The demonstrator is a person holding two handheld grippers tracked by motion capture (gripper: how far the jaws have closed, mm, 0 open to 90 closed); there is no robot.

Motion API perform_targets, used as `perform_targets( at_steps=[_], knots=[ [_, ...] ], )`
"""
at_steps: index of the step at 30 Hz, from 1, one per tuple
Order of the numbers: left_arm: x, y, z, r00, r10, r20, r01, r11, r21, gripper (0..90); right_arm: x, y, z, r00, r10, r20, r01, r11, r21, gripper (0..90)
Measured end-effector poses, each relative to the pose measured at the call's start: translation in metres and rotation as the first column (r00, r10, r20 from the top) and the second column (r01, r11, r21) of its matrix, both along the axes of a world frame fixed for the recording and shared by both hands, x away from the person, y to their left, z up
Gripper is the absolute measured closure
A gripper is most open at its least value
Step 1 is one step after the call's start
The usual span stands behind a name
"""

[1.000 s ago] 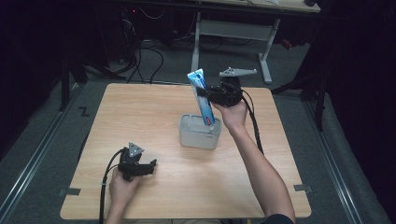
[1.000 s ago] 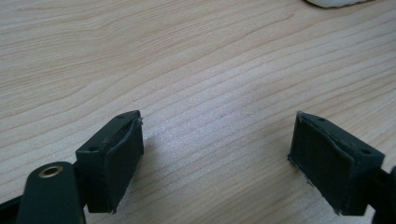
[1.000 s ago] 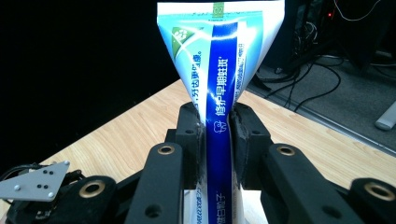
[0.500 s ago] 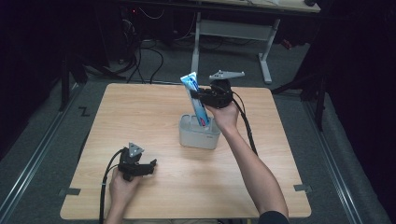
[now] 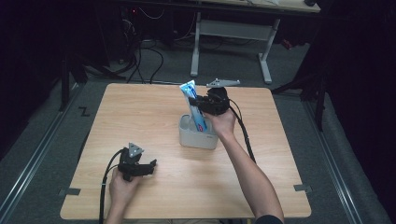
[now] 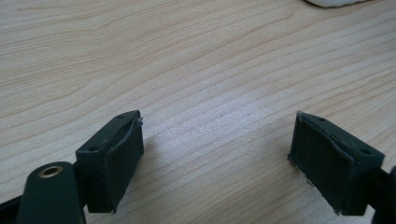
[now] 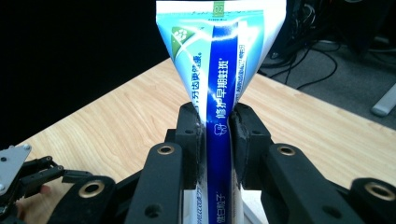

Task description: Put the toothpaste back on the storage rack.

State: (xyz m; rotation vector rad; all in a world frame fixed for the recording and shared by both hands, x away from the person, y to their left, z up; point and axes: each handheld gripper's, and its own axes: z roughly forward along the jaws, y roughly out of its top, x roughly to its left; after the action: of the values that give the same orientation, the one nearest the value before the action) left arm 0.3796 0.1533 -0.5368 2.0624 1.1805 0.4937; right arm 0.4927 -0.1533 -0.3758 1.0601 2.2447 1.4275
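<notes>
You are resting the black two-jaw left gripper low on the near-left part of the pale wooden surface, well apart from the work, likely so that it is staying out of the other arm's way; in the left gripper view its jaws are standing spread wide with only bare wood grain between them, so it is holding nothing. Moving right, the small pale grey open-topped plastic container is sitting near the middle of the surface, and the blue, white and green toothpaste tube is standing in it, lower end inside, flat crimped end up and leaning slightly toward the left. Your black right gripper is reaching in from the right at mid-height of the tube, and in the right gripper view its jaws are pinching the tube's body from both sides, the crimp fanning out above them. You are gripping the narrow middle probably because it gives control of the tilt while the lower end is within the container's walls; whether the tube is going in or coming out cannot be judged.
</notes>
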Motion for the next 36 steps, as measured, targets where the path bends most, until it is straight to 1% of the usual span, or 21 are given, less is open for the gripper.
perform_targets(
  at_steps=[4,8,9,11,13,15,19,20,22,26,29,31,36],
  knots=[
    [0.000,0.000,0.000,1.0000,0.001,-0.001,-0.001,1.0000,-0.001,17.9,-0.002,0.000,-0.005,1.0000,-0.007,0.005,0.008,1.000,-0.024,74.4],
    [0.000,0.000,0.000,1.0000,0.000,-0.001,0.000,1.0000,0.000,17.8,-0.003,-0.003,-0.008,0.9999,-0.015,0.001,0.015,1.000,-0.013,74.3],
    [0.000,0.000,0.000,1.0000,0.000,-0.001,0.000,1.0000,0.000,17.8,-0.003,-0.003,-0.008,0.9999,-0.017,-0.005,0.017,1.000,-0.017,74.3],
    [0.000,0.000,0.000,1.0000,0.001,-0.001,-0.001,1.0000,-0.002,17.9,-0.003,-0.003,-0.010,0.9999,-0.016,-0.004,0.016,0.999,-0.042,74.3],
    [0.000,0.000,0.000,1.0000,0.001,-0.002,-0.001,1.0000,0.001,17.9,-0.004,-0.004,-0.012,0.9999,-0.015,0.001,0.015,0.998,-0.059,74.3],
    [0.000,0.000,0.000,1.0000,0.001,-0.002,-0.001,1.0000,-0.002,17.9,-0.004,-0.005,-0.013,0.9999,-0.014,-0.004,0.014,0.998,-0.068,74.3],
    [0.000,0.000,0.000,1.0000,0.002,-0.001,-0.002,1.0000,-0.001,17.8,-0.004,-0.007,-0.015,0.9999,-0.012,-0.009,0.012,0.998,-0.069,74.3],
    [0.000,0.000,0.000,1.0000,0.001,-0.002,-0.001,1.0000,0.000,17.9,-0.004,-0.007,-0.016,0.9998,-0.011,-0.016,0.010,0.997,-0.075,74.2],
    [0.000,0.000,0.000,1.0000,0.002,-0.002,-0.002,1.0000,0.000,17.9,-0.004,-0.007,-0.017,0.9998,-0.010,-0.016,0.008,0.996,-0.084,74.2],
    [0.000,0.000,0.000,1.0000,0.000,-0.002,0.000,1.0000,0.000,17.8,-0.004,-0.006,-0.020,0.9995,-0.005,-0.031,0.002,0.996,-0.090,74.2],
    [0.000,0.000,0.000,1.0000,0.000,-0.002,0.000,1.0000,-0.001,17.8,-0.006,-0.004,-0.023,0.9996,-0.003,-0.029,0.000,0.995,-0.102,74.2],
    [0.000,0.000,0.000,1.0000,0.002,0.000,-0.002,1.0000,-0.001,17.9,-0.005,-0.005,-0.025,0.9992,-0.007,-0.040,0.002,0.994,-0.108,74.2],
    [0.000,0.000,0.000,1.0000,0.002,0.000,-0.002,1.0000,-0.002,17.8,-0.006,-0.009,-0.030,0.9989,-0.010,-0.045,0.006,0.995,-0.101,74.2]
  ],
)
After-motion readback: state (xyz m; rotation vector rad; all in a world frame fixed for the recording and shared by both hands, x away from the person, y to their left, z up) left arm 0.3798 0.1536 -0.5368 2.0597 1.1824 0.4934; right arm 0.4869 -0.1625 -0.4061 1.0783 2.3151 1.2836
